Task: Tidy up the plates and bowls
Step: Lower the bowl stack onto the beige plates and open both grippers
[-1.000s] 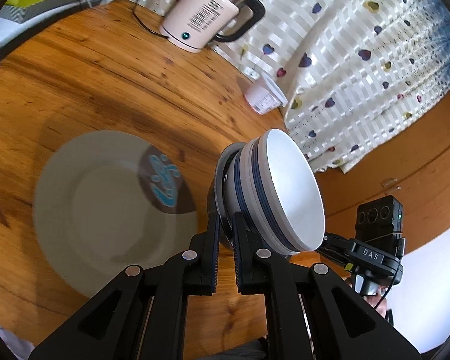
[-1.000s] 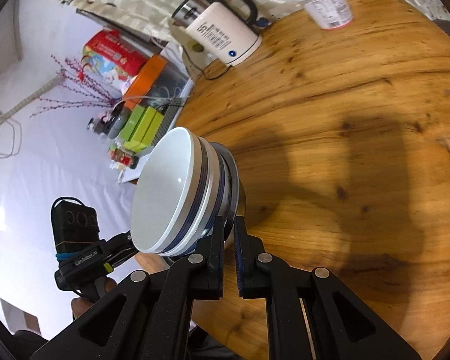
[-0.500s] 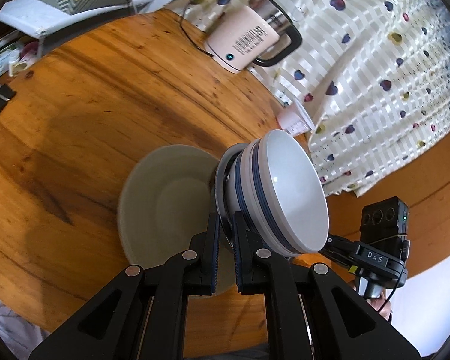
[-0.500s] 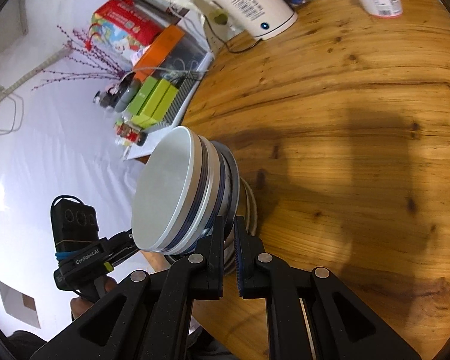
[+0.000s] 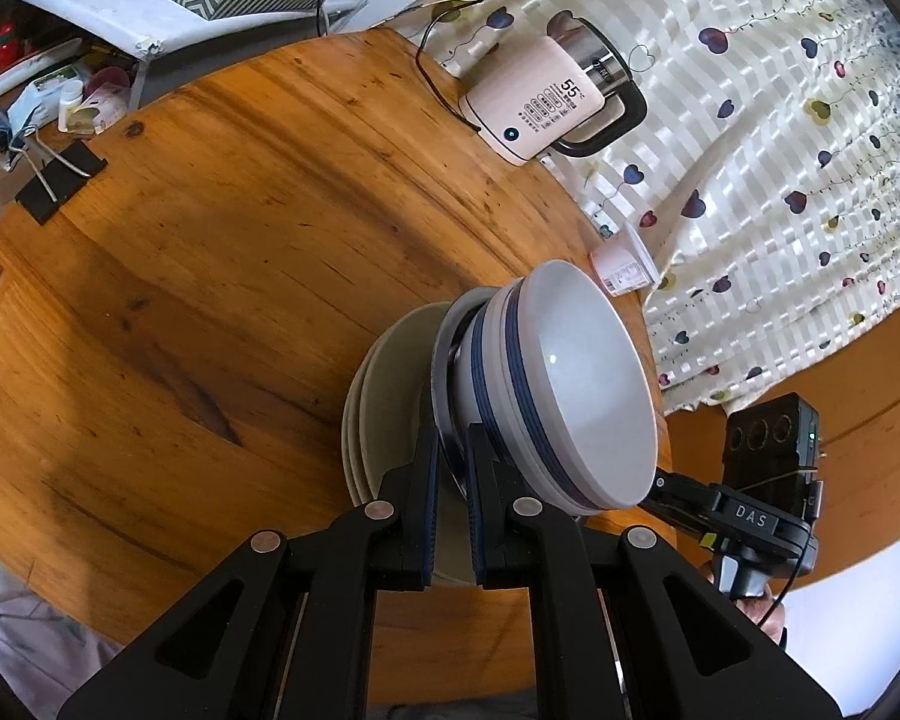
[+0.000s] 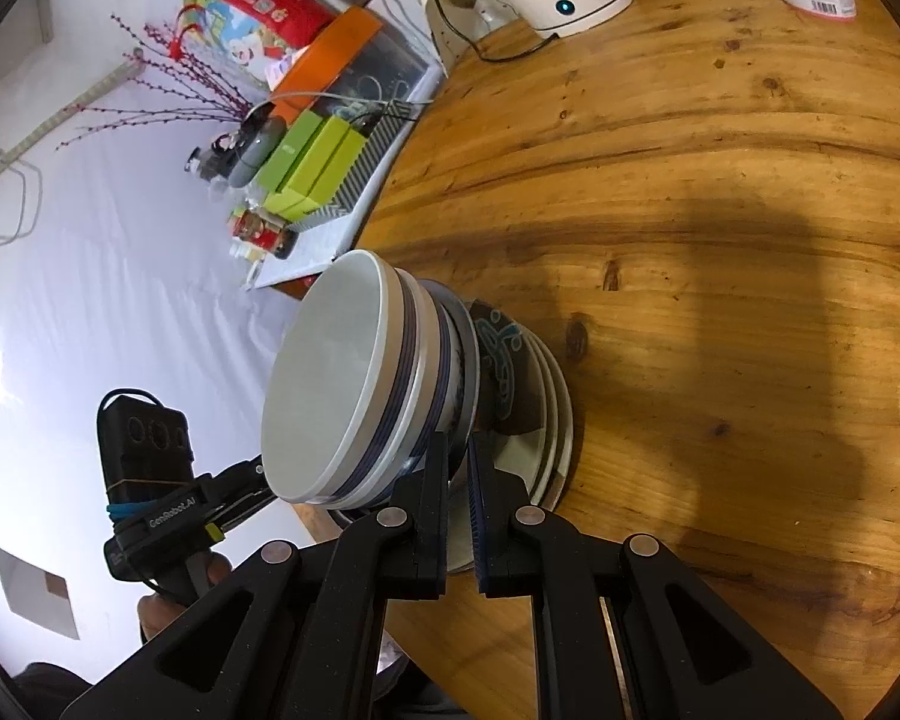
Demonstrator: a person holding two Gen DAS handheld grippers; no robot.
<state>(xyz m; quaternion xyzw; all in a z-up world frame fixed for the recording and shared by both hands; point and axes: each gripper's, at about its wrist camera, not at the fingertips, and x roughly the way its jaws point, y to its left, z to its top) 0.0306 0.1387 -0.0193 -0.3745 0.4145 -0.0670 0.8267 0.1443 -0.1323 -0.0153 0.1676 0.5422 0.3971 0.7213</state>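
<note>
The stack of bowls (image 5: 564, 396) is held up in the air between the two grippers. It is white with blue bands, and it sits on a thin dark plate at the bottom. The left gripper (image 5: 450, 456) pinches that plate's rim on one side. The right gripper (image 6: 459, 462) pinches it on the other side. Both are squeezed almost shut on the rim.

Right under the stack are the grey plates (image 5: 384, 420), lying on the wooden table (image 5: 210, 276). I think the step now is to carry the bowls over the plates and set them down on top.

Next, both hands should go down slowly and together, so the stack stays flat. Then both grippers can let go.

The plates lie near the table's near edge, so a slip could send things off. The far side has lots of bare wood. The kettle (image 5: 546, 102) and a small cup (image 5: 624, 264) stand well away, by the curtain (image 5: 780, 150).
</note>
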